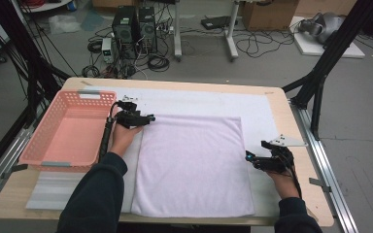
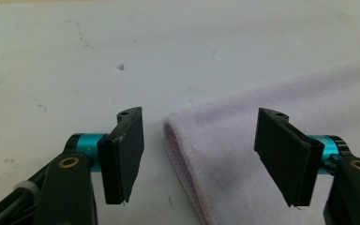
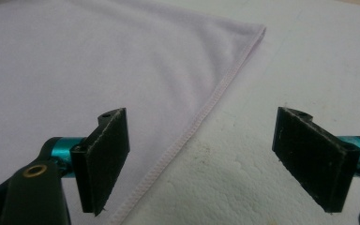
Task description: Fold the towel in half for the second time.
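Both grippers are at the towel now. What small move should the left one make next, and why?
Probably ease the left gripper down and close on the towel corner. The corner lies flat on the white mat between open jaws, nothing pinched yet; the pads sit above the hem.

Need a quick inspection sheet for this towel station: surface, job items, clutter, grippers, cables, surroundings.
Surface: wooden table covered by a white mat; small specks on the mat in the left gripper view.
Job's things: pale lilac towel lies flat on the mat.
Clutter: pink basket at the table's left, nothing seen inside.
Grippers: left gripper at the towel's far left corner, jaws apart with the corner between them, pads not pressing; right gripper at the towel's right edge, jaws wide, straddling the hem.
Cables: one black cable runs along the left forearm; loose cables on the floor.
Surroundings: computer towers, cardboard box, black frame struts.
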A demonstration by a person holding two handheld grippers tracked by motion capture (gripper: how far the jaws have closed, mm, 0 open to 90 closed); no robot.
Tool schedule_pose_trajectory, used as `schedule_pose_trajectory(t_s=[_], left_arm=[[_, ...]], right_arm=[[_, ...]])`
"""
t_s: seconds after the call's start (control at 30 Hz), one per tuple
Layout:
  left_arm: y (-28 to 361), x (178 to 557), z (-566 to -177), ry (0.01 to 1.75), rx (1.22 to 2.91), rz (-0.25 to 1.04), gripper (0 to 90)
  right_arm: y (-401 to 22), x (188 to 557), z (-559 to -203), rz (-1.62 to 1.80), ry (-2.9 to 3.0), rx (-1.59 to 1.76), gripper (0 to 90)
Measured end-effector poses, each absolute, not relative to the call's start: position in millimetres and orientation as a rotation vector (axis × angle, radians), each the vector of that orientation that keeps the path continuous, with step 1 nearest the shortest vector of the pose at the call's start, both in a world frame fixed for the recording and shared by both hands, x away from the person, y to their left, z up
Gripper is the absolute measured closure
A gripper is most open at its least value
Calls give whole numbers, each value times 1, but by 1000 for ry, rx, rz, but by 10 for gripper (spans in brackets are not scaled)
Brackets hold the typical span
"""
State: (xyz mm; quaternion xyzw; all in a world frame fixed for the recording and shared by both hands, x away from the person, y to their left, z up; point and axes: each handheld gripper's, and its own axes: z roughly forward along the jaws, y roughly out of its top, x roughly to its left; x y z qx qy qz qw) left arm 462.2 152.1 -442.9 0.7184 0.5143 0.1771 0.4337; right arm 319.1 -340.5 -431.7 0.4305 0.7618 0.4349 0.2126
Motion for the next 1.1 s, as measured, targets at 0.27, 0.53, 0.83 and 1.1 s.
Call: schedule_pose_trajectory(t_s=[0.27,0.53,0.83,1.1], left_arm=[[146,463,-451,1221,1888,471,578],[146,463,-452,1168,1907,436,816],[151,464,-452,1206,1865,390,825],[150,464,-453,1220,1862,390,831]], right_arm=[[-339,332,-430,1201,2097,1211,179],[-326,387,-432,1142,2155,1297,179],[-299,451,-445,958,2258,1369,185],[-288,461,-441,978,2317,1280,590]])
